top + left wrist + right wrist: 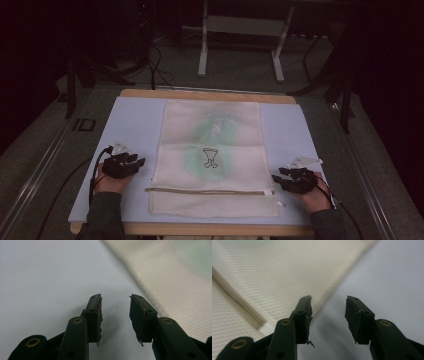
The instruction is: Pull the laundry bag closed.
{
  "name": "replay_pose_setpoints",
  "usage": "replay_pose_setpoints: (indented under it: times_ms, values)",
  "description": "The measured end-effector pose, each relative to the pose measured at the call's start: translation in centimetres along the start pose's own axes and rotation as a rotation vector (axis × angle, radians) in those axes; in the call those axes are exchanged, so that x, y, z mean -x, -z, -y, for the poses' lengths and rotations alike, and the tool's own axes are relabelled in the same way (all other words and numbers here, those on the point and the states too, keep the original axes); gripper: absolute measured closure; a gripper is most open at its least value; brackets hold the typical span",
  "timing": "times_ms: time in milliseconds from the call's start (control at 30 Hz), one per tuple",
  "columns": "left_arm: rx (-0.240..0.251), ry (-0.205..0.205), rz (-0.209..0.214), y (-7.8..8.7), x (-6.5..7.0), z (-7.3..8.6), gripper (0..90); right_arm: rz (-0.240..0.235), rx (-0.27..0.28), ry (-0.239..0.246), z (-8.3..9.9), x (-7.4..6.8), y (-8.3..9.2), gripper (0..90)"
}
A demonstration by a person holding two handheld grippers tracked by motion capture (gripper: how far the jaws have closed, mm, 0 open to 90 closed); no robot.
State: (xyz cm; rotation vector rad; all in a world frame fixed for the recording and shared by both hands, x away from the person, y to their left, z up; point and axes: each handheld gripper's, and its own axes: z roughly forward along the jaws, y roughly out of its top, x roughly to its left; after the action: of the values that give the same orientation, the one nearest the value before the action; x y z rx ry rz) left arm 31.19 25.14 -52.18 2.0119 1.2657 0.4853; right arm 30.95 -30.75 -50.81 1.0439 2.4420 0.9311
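1. Left tongs (134,161) and right tongs (278,179) both stand released, empty – one at each side of the cloth bag (212,155).
2. The bag lies flat mid-worktop (135,120), zipper (210,190) near the person.
3. Likely light, limp, prone to wrinkling – pinch the side edges or corners.
4. Contents can't be told; it looks flat.

Cloth bag (212,150) lies flat at the centre of the mat (135,120), mat on the table (205,94). Zipper (210,190) runs across the bag's near end. Left gripper (131,162) rests on the mat just left of the bag, right gripper (281,177) at the bag's right edge beside the zipper's end.
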Motion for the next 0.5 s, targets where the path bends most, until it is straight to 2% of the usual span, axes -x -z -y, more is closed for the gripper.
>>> replay_pose_setpoints:
  times_ms: [33,100,200,233,300,433,500]
  values:
    - [0.004,-0.017,0.021,0.0,0.2,-0.1,61.8,-0.013,0.001,0.011,-0.3,-0.4,-0.1,55.8]
    - [0.004,-0.024,0.035,0.0,0.3,-0.1,61.9,-0.019,0.001,0.018,-0.4,-0.6,-0.1,55.7]
    - [0.002,-0.038,0.098,0.0,0.4,-0.2,69.3,-0.047,-0.005,0.037,-0.8,-1.3,-0.5,54.5]
    - [0.002,-0.038,0.098,0.0,0.4,-0.2,69.4,-0.047,-0.005,0.037,-0.8,-1.3,-0.5,54.5]
    - [-0.001,-0.052,0.119,-0.1,0.6,-0.2,69.6,-0.091,-0.021,0.056,-1.3,-2.4,-1.0,54.0]
    - [0.004,-0.071,0.134,-0.1,1.0,-0.3,69.6,-0.105,-0.024,0.081,-1.8,-3.2,-1.3,53.9]
    - [0.002,-0.078,0.143,-0.1,1.0,-0.3,73.4,-0.112,-0.022,0.085,-2.1,-3.6,-1.3,53.9]
